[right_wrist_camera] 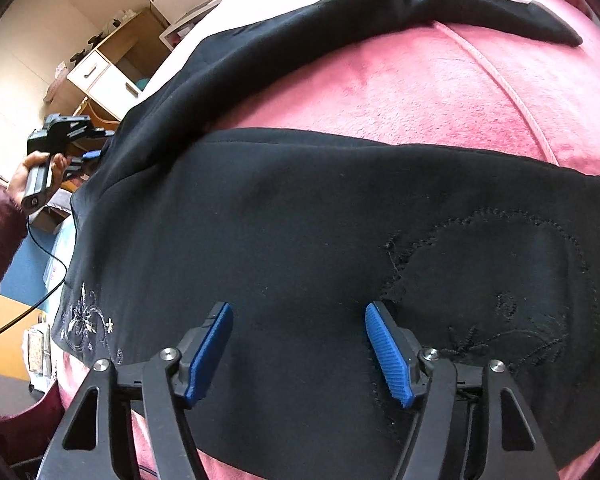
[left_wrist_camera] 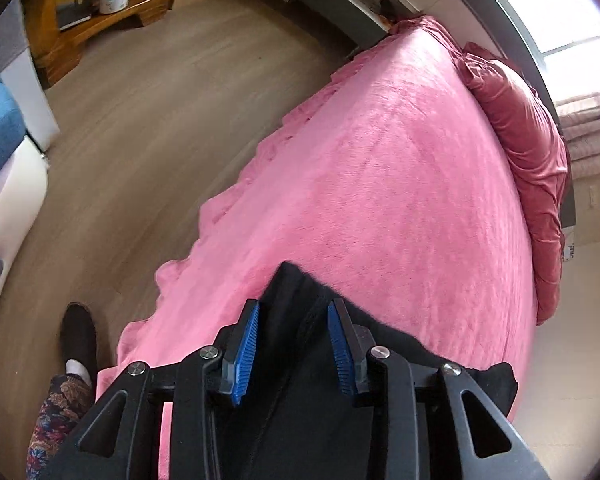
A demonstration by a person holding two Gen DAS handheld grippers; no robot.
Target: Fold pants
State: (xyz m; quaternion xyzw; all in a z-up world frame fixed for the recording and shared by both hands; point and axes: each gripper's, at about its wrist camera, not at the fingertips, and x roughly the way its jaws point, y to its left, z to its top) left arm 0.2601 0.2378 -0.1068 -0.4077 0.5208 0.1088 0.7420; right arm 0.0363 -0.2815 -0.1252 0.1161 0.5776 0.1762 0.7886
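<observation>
Both grippers stand open over the black pants (right_wrist_camera: 300,220): left gripper (left_wrist_camera: 294,314) narrow astride a hem edge, right gripper (right_wrist_camera: 300,316) wide above flat cloth, pink bedspread (left_wrist_camera: 380,160) bare beyond.

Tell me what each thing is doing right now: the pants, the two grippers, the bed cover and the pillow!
Pants: black, spread on the bed, one leg stretched away, not folded yet.
Left gripper: open, pants edge between its fingers, not pinched.
Right gripper: open wide, over the pants, holding nothing.
Bed cover: pink, lying fairly smooth, ruffled along the edge.
Pillow: dark pink, crumpled, at the far end of the bed.
</observation>
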